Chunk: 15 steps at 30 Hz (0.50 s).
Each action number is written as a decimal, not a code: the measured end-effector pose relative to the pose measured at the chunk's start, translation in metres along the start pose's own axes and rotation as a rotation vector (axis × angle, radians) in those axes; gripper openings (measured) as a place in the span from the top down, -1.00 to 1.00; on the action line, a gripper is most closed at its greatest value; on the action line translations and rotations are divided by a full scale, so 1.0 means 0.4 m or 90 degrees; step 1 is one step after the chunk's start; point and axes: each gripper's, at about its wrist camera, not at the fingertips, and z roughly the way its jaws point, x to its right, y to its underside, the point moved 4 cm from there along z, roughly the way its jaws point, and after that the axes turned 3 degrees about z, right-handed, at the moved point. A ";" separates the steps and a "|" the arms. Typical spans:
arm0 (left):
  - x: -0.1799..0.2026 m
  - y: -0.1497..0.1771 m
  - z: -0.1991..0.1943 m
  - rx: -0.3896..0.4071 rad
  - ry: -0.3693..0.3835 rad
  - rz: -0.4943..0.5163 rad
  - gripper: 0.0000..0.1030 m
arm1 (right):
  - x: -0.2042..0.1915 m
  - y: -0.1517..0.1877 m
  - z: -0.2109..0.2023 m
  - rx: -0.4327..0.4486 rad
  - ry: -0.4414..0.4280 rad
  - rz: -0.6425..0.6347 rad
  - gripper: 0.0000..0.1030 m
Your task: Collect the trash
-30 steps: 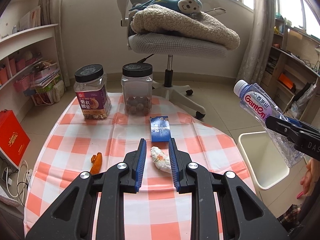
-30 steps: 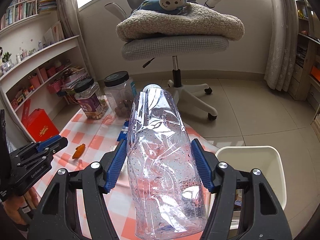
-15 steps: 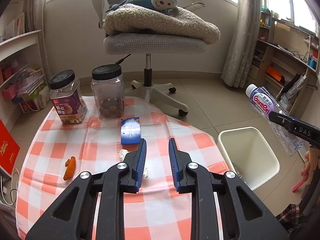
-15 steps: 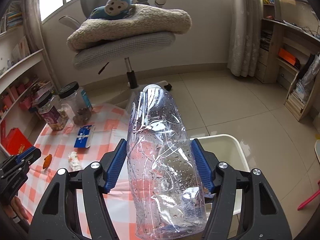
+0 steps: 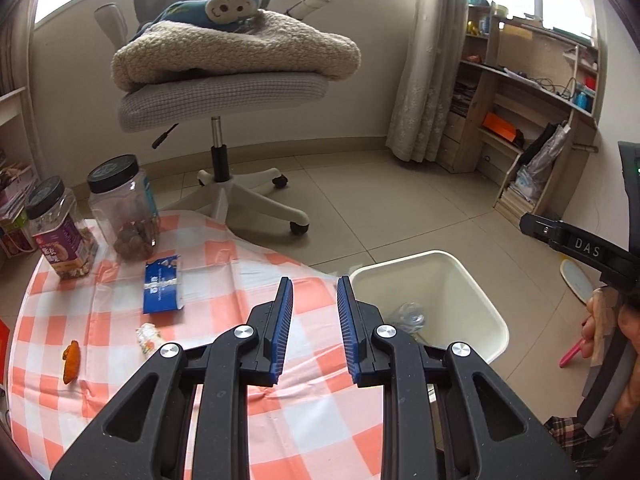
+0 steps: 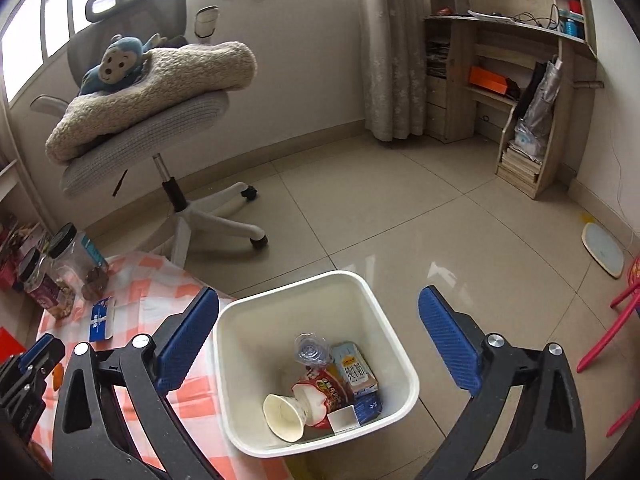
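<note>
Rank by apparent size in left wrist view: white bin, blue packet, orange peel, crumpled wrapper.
1. white bin
2. blue packet
3. crumpled wrapper and orange peel look about alike; unranked.

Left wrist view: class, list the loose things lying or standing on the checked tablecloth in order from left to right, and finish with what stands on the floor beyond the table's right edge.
Orange scrap → purple-labelled jar → clear jar → crumpled wrapper → blue packet → white bin.
</note>
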 end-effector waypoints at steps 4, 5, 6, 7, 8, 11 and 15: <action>0.084 -0.025 0.034 -0.005 0.028 0.016 0.54 | 0.059 -0.016 -0.008 0.007 0.012 0.043 -0.86; 0.104 -0.030 0.044 -0.006 0.033 0.021 0.54 | 0.072 -0.022 -0.009 0.009 0.013 0.053 -0.86; 0.125 -0.035 0.053 -0.008 0.038 0.026 0.54 | 0.085 -0.027 -0.012 0.012 0.015 0.063 -0.86; 0.144 -0.040 0.062 -0.010 0.043 0.029 0.54 | 0.098 -0.031 -0.014 0.015 0.017 0.072 -0.86; 0.161 -0.044 0.071 -0.012 0.049 0.029 0.54 | 0.109 -0.035 -0.016 0.018 0.019 0.080 -0.86; 0.211 -0.056 0.098 -0.021 0.065 0.030 0.54 | 0.144 -0.042 -0.023 0.022 0.026 0.100 -0.86; 0.266 -0.077 0.138 -0.034 0.081 0.025 0.54 | 0.194 -0.048 -0.028 0.027 0.035 0.134 -0.86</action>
